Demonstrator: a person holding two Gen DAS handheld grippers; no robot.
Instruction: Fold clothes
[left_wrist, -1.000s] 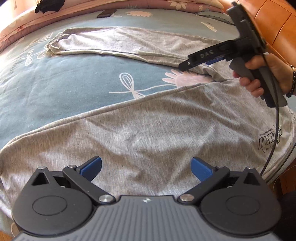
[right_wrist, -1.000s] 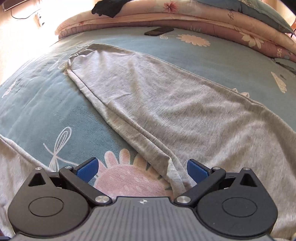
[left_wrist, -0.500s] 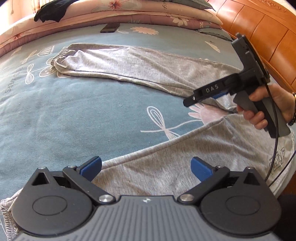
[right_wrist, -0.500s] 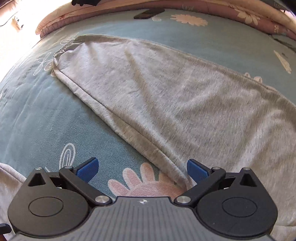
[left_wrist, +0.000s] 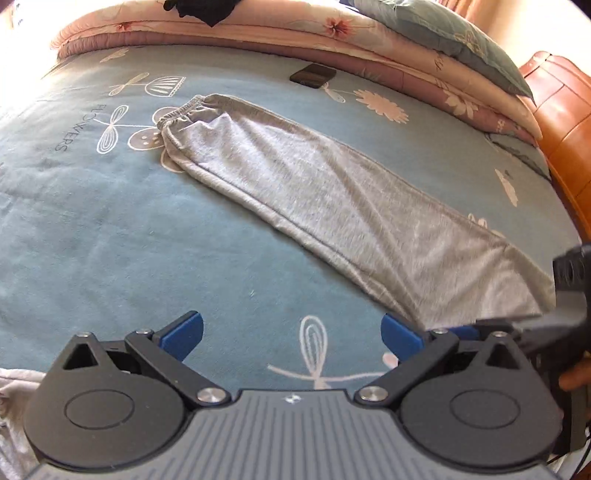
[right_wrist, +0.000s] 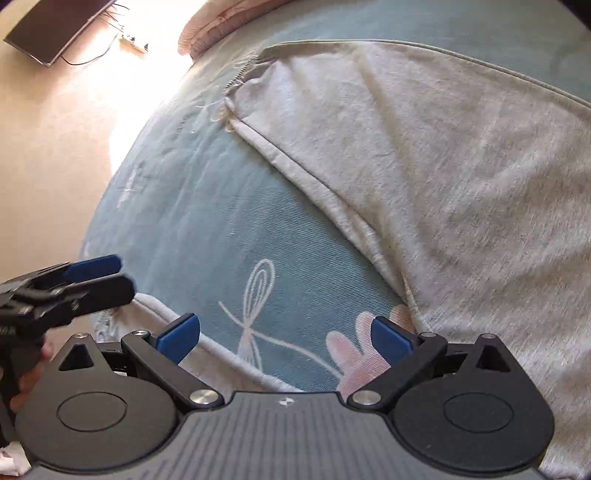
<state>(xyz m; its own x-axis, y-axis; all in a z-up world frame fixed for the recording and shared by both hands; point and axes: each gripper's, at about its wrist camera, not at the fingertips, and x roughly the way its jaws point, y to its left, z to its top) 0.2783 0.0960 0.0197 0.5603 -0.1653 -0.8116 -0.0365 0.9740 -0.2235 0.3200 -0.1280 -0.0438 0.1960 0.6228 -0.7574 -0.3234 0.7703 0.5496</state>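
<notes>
Grey trousers lie spread on a blue flowered bedspread (left_wrist: 110, 229). One leg (left_wrist: 332, 199) runs diagonally, with its elastic cuff (left_wrist: 177, 118) at the far left. In the right wrist view the same leg (right_wrist: 443, 166) fills the upper right, and the other leg's hem (right_wrist: 159, 312) lies at the lower left. My left gripper (left_wrist: 291, 332) hovers open over bare bedspread, holding nothing. My right gripper (right_wrist: 285, 338) is open too, over a flower print between the two legs. The left gripper (right_wrist: 118, 277) shows side-on above the near hem. The right gripper's body (left_wrist: 565, 288) shows at the right edge.
A dark phone (left_wrist: 313, 75) lies on the bedspread beyond the cuff. Folded quilts (left_wrist: 369, 40), a pillow and a black garment (left_wrist: 199, 9) are stacked at the back. A wooden headboard (left_wrist: 565, 110) stands at right. The bed's edge and floor (right_wrist: 55, 147) are at left.
Both grippers have moved towards the foot end of the trousers. The left view swung off the near leg onto the far leg. The right gripper came close beside the left. Both stayed open.
</notes>
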